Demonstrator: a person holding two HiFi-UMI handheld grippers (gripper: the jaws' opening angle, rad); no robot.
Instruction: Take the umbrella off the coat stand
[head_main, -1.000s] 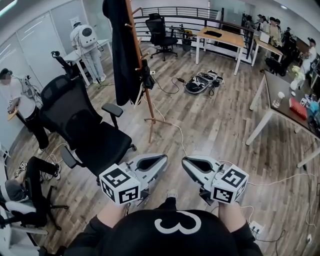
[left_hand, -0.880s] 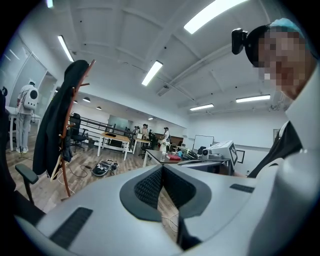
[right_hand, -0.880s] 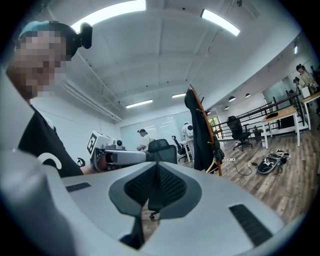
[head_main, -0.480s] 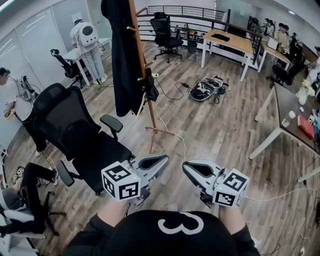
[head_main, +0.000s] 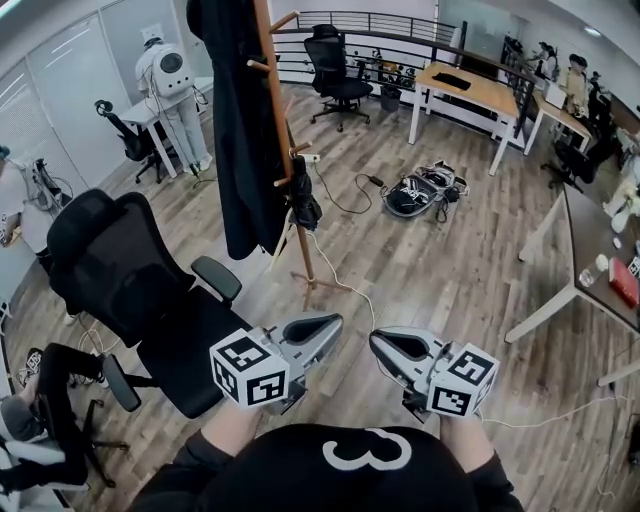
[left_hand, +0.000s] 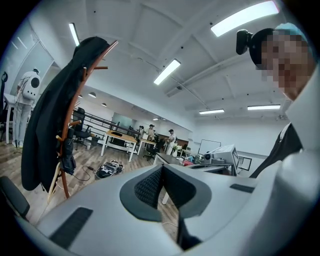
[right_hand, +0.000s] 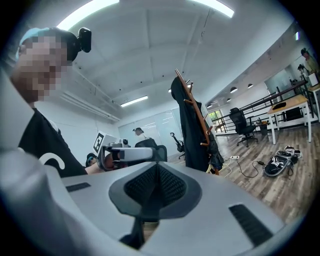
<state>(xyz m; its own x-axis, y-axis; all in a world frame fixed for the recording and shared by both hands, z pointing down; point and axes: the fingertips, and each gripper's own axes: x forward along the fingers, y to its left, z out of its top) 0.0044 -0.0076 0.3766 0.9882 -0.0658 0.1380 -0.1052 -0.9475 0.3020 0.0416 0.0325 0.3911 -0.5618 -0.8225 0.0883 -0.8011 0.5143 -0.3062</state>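
Note:
The wooden coat stand rises ahead and left of me, with a long black coat draped on it. A small dark folded umbrella hangs from a lower peg on its right side. It also shows as the umbrella in the left gripper view and the umbrella in the right gripper view. My left gripper and right gripper are held side by side low in the head view, well short of the stand. Both are shut with nothing in them.
A black office chair stands at the left, close to the stand's base. A white cable runs across the wooden floor from the stand. A bag lies further back. Tables line the right side, and a white robot stands at the far left.
Both grippers have travelled forward with me towards the coat stand, which now looks nearer and larger. The jaws have stayed shut.

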